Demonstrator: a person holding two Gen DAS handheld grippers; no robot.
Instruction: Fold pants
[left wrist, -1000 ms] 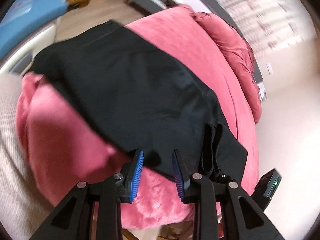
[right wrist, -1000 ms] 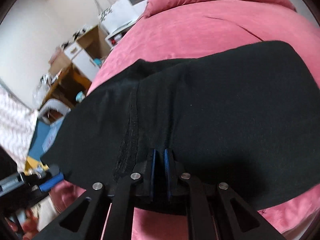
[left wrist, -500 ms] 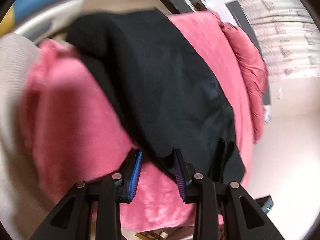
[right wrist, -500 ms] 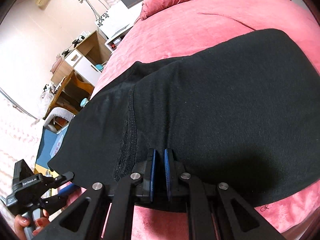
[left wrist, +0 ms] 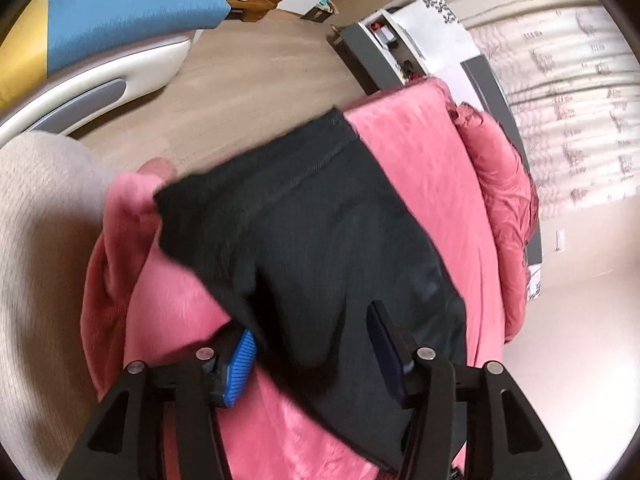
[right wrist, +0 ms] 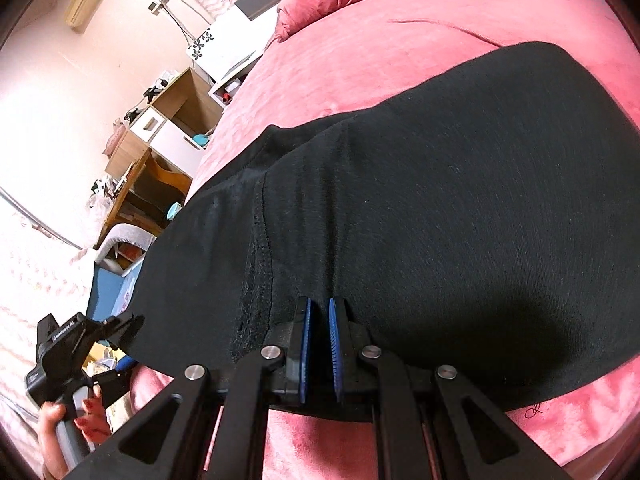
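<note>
Black pants (left wrist: 320,240) lie folded lengthwise across a pink bed cover (left wrist: 420,168). In the left wrist view my left gripper (left wrist: 312,356) is open, its blue pads on either side of the pants' near edge, with cloth lying between them. In the right wrist view the pants (right wrist: 440,208) fill the middle, and my right gripper (right wrist: 319,344) is shut on their near edge beside a seam. The left gripper (right wrist: 100,344) also shows there at the pants' far left end, held by a hand.
A pink pillow (left wrist: 504,200) lies along the bed's far side. A blue and white chair (left wrist: 112,32) stands on the wooden floor beyond the bed. Wooden desks and white drawers (right wrist: 160,136) stand by the wall. My beige sleeve (left wrist: 36,240) is at the left.
My left gripper has moved in over the pants' end, so cloth now lies between its open pads. The right gripper stays shut on the pants' edge, hardly moved.
</note>
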